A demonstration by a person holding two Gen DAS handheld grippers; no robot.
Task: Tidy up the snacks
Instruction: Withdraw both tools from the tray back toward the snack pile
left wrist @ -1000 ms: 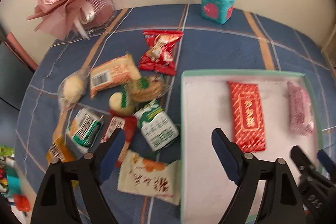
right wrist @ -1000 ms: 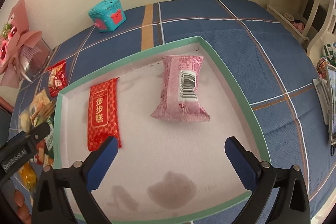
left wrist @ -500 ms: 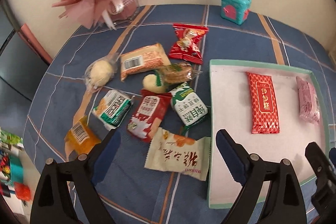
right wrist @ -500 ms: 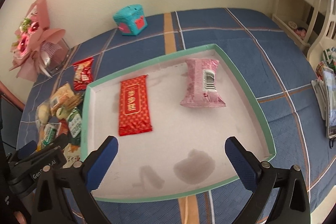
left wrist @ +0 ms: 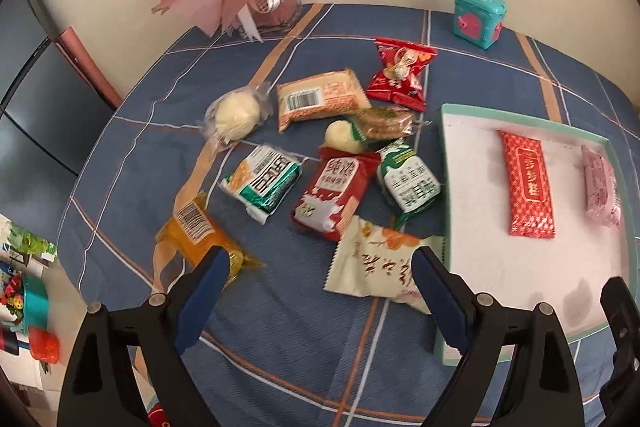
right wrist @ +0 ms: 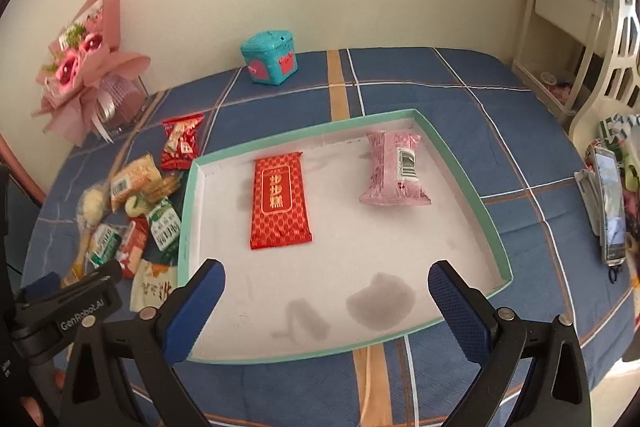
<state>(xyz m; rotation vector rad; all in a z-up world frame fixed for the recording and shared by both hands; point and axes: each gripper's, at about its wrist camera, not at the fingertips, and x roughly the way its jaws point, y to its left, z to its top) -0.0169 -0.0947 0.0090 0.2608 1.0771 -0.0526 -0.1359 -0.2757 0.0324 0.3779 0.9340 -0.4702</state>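
Left wrist view
Left gripper [left wrist: 316,277]: jaws spread wide, empty, above the blue plaid tablecloth [left wrist: 280,327].
Cream crinkled snack packet [left wrist: 378,269]: lies flat just ahead of the jaws, long axis running left-right, right end near the tray's left wall.
Snack pile: red milk-print packet [left wrist: 334,195], green-white packets, orange packet [left wrist: 198,239], all left of the tray.

Right wrist view
Right gripper [right wrist: 326,285]: jaws released, empty, over the tray's near part.
Shallow white tray with mint-green rim [right wrist: 460,163]: on the cloth.
Flat red foil packet [right wrist: 279,199]: in the tray's left half, long axis pointing away toward the wall.
Pink wrapped packet [right wrist: 394,169]: in the right half, apart from the red one, long axis likewise near-to-far, barcode up.
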